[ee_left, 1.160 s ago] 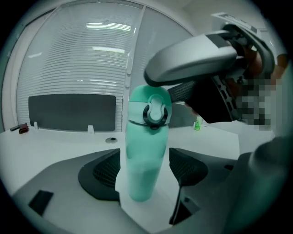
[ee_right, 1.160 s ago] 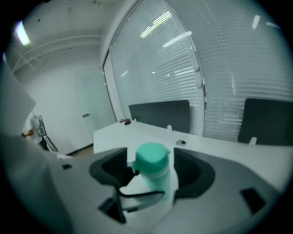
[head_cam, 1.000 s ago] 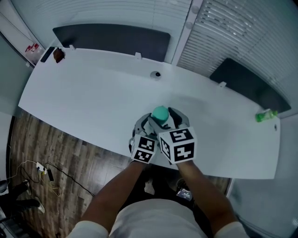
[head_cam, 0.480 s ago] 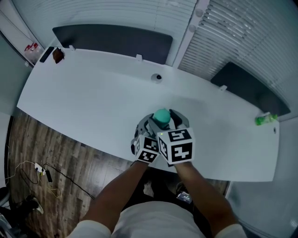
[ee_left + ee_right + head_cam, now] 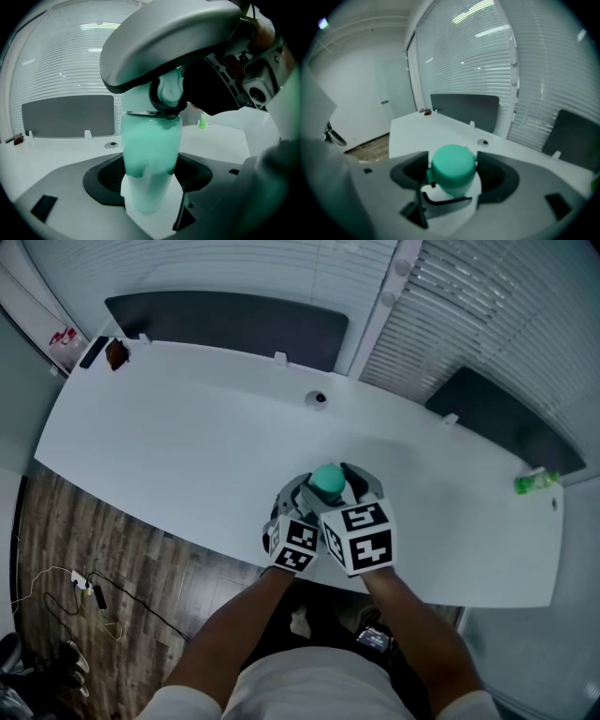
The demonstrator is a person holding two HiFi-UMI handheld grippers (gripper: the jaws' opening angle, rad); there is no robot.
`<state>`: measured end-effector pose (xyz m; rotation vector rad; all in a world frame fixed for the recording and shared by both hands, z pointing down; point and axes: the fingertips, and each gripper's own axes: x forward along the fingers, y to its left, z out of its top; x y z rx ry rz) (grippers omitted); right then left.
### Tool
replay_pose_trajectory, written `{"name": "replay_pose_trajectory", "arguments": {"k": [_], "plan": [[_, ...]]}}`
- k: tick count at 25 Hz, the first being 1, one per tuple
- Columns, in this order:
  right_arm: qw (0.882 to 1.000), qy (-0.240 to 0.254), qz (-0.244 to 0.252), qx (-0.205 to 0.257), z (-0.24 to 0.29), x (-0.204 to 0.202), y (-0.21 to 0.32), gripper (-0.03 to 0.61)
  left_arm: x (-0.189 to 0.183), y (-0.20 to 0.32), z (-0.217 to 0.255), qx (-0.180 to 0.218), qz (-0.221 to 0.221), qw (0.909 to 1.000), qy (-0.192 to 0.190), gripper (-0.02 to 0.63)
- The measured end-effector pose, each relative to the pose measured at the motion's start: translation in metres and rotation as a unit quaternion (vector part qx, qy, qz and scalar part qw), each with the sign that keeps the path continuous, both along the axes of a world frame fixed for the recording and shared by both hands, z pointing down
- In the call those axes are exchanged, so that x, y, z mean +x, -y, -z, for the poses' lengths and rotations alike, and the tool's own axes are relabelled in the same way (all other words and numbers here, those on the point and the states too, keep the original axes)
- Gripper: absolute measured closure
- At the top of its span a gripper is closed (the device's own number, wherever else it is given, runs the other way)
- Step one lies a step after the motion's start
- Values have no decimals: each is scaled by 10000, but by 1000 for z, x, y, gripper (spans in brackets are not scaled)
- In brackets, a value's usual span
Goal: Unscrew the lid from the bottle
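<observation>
At the far left corner of the white worktop (image 5: 187, 437) lie a few small dark things (image 5: 116, 352), too small to make out, and below the near left edge the wood floor (image 5: 112, 540) carries a tangle of cables (image 5: 82, 579). A wide bare stretch of worktop runs from there to the middle, broken only by a round cable port (image 5: 320, 398) near the far edge. In the middle, close to the near edge, is the bottle (image 5: 151, 150), upright, translucent teal above and paler below; whether it holds liquid cannot be told. Its base is hidden behind the 2 grippers, so contact with the worktop cannot be judged. The left gripper (image 5: 151, 179) has its fingers clenched on the bottle's body, a dark pad pressing each side. The teal lid (image 5: 326, 480) sits on the neck, and the right gripper (image 5: 453, 176) straddles it from above; its fingers have just been opening and now stand released, the lid between them, close to both pads but not pressed. Both marker cubes cover the hands in the head view. Further right the worktop is open again as far as a small green bottle (image 5: 536, 482) near the right end, its contents unreadable.
</observation>
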<state>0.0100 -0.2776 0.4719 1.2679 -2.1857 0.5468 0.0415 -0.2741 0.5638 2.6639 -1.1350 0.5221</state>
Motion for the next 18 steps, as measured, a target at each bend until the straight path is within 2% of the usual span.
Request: {"name": "replay_pose_trajectory", "arguments": {"k": [4, 7, 10, 14, 16, 18], "plan": [[9990, 16, 434, 48, 1, -3, -6, 244, 2, -7, 1, 16, -529, 9986, -15, 290], [9944, 132, 1047, 110, 1, -8, -15, 244, 2, -15, 5, 63, -1157, 9933, -16, 290], [9848, 227, 1722, 93, 1, -9, -26, 244, 5, -28, 4, 60, -2001, 9798, -17, 290], [9707, 329, 2378, 60, 2, -13, -38, 244, 6, -43, 3, -22, -2999, 9539, 83, 290], [9698, 357, 2413, 55, 2, -13, -39, 244, 6, -45, 3, -39, -3145, 9491, 165, 290], [9734, 280, 2273, 69, 1, -13, -39, 244, 4, -44, 3, -27, -2961, 9550, 190, 288]]}}
